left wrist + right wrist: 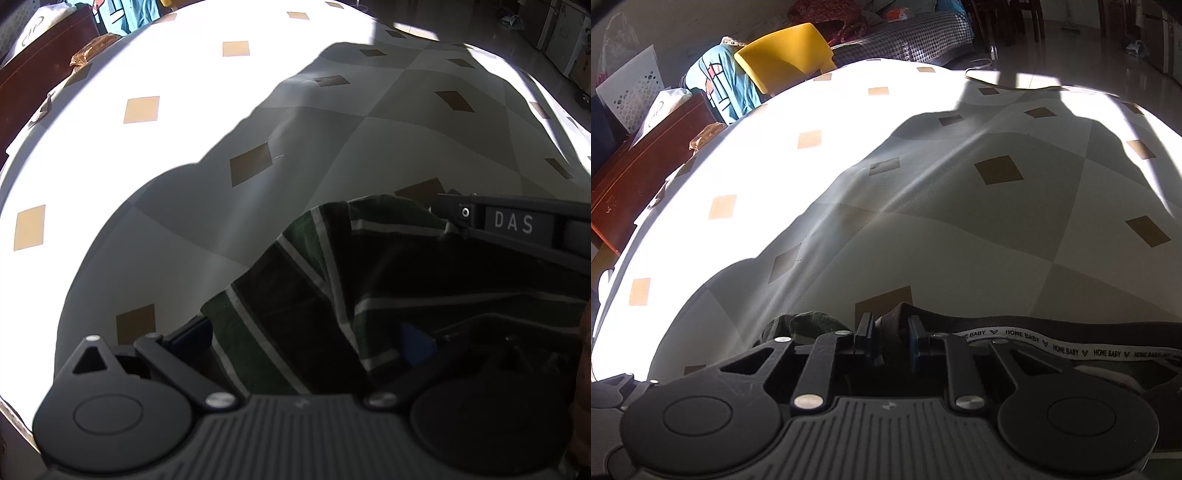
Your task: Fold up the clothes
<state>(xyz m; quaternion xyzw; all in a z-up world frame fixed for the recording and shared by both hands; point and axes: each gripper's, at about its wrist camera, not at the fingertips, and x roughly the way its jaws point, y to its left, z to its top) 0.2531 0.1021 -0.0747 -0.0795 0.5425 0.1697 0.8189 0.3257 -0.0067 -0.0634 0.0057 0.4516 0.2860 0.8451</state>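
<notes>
A dark green garment with white stripes (pixel 332 280) lies bunched on the patterned tablecloth (pixel 221 110), draped over my left gripper (pixel 306 339). Its fingers stand wide apart with the cloth lying across the gap; the blue pads (pixel 415 343) are partly hidden. The other gripper's black body marked DAS (pixel 513 223) reaches in from the right onto the same cloth. In the right wrist view my right gripper (pixel 892 341) is shut on the garment's collar edge (pixel 892 314), beside the HONE BABY neck tape (pixel 1067 350).
The table wears a white-grey cloth with tan squares (pixel 997 170), half in bright sun. Beyond its far left edge stand a brown wooden cabinet (pixel 642 173), a yellow chair (pixel 783 55) with a teal garment (pixel 724 85), and a sofa (pixel 905 40).
</notes>
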